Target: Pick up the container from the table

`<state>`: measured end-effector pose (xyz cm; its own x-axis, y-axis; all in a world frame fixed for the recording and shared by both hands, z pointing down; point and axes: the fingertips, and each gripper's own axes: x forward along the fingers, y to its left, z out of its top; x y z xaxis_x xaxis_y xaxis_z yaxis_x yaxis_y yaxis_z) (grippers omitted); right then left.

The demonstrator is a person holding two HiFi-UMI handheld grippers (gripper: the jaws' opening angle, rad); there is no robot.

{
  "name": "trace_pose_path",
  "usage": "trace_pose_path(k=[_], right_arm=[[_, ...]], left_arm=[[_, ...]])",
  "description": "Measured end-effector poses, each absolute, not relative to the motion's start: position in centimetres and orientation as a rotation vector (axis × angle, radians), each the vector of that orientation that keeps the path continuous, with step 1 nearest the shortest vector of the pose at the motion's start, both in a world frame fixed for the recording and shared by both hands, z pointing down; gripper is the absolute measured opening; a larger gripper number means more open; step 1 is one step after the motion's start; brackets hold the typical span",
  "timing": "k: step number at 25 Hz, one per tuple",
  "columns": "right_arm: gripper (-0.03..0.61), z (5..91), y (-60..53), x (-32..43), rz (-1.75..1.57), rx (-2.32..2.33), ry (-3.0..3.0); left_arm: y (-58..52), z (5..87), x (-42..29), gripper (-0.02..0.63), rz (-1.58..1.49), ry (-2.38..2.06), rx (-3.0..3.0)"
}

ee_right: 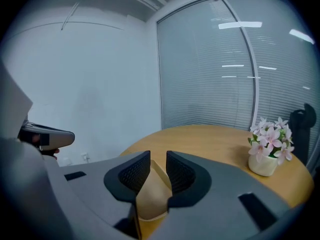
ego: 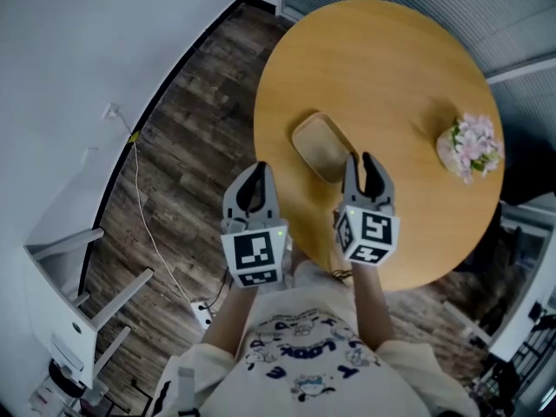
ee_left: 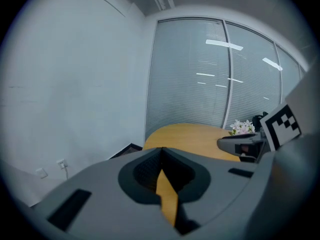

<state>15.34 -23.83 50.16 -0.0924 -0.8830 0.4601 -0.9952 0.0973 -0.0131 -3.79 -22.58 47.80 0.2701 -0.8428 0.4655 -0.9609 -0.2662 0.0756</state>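
Left gripper (ego: 258,174) idle; right gripper (ego: 365,165) lined up on the container (ego: 321,144).
My left jaws are together with nothing in them, hanging by the near-left edge of the tabletop (ego: 382,68). The container sits on the tabletop toward my side, just ahead-left of the right gripper. It looks like an empty brown paper tray, so I'd expect it to be light, thin-walled, easy to crush and not slippery. My right jaws are apart with the container's near wall rising in the gap, not clamped. Best hold, I reckon, is a gentle pinch on the rim near a corner, where the fold stiffens it. The flower pot (ego: 469,146) is well apart on the right.
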Motion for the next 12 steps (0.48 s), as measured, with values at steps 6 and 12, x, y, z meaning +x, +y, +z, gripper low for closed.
trace_pose_path(k=[6,12], right_arm=[[0.086,53.4,-24.9,17.2,0.522,1.825,-1.990],[0.087,56.7,-25.5,19.0,0.587,1.796,-1.936]], left_arm=[[-23.8,50.3,-2.6,0.003,0.535,-1.610,2.181],[-24.6,52.5,-1.7,0.003,0.581,-1.595,2.155]])
